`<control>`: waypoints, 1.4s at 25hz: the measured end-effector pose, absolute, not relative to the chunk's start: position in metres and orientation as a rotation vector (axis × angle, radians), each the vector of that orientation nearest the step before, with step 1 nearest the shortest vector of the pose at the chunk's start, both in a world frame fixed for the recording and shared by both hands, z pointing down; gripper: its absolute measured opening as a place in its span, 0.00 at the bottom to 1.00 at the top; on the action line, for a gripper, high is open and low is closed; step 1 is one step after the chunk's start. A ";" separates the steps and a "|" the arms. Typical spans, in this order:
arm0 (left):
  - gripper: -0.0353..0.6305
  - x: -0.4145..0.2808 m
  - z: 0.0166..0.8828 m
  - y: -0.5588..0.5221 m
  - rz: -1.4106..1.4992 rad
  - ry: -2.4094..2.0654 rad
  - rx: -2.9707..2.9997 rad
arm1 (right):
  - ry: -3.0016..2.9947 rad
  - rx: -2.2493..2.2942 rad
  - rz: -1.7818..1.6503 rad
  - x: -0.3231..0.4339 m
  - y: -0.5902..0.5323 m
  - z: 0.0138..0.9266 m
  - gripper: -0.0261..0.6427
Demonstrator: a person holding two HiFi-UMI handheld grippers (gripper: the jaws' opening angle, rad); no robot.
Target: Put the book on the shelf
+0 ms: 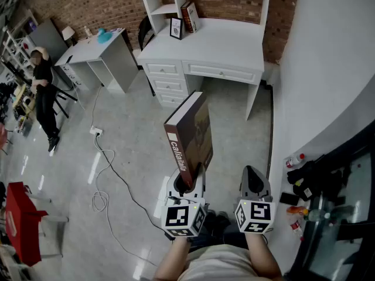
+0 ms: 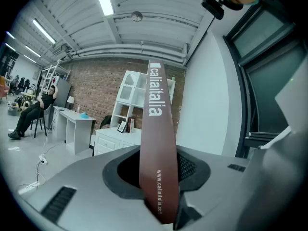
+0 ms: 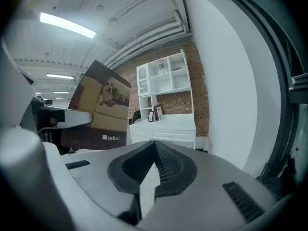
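While my left gripper [image 1: 186, 185] clamps the book [image 1: 191, 134] upright above the floor [image 1: 126, 127], my right gripper's [image 1: 254, 177] jaws sit pressed together, empty, with the shelf [image 1: 166, 9] ahead atop the white bench [image 1: 228, 40].

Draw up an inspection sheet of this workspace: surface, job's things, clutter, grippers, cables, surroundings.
Surface: white desk, top mostly bare; grey floor in front of it.
Job's things: book held upright; shelf unit on the desk, with leaning books and a picture frame already there.
Clutter: bottles and dark gear at the right.
Grippers: left gripper closed on the book's lower end; right gripper jaws together, empty.
Cables: white cable looping across the floor from a plug block.
Surroundings: brick wall, second white desk, a person at the left.
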State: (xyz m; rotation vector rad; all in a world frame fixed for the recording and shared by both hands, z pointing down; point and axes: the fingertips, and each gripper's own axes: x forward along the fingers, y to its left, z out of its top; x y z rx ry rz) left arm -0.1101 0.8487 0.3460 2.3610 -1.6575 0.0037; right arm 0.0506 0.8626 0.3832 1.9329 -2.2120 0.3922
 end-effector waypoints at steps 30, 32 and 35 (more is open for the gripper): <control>0.27 -0.072 0.339 0.792 0.000 -1.751 2.322 | -2.327 1.901 0.463 0.100 0.804 0.385 0.06; 0.27 -0.073 0.340 0.783 0.003 -1.750 2.321 | -2.327 1.892 0.470 0.097 0.793 0.387 0.06; 0.27 -0.078 0.343 0.765 -0.005 -1.749 2.319 | -2.327 1.885 0.483 0.090 0.774 0.393 0.06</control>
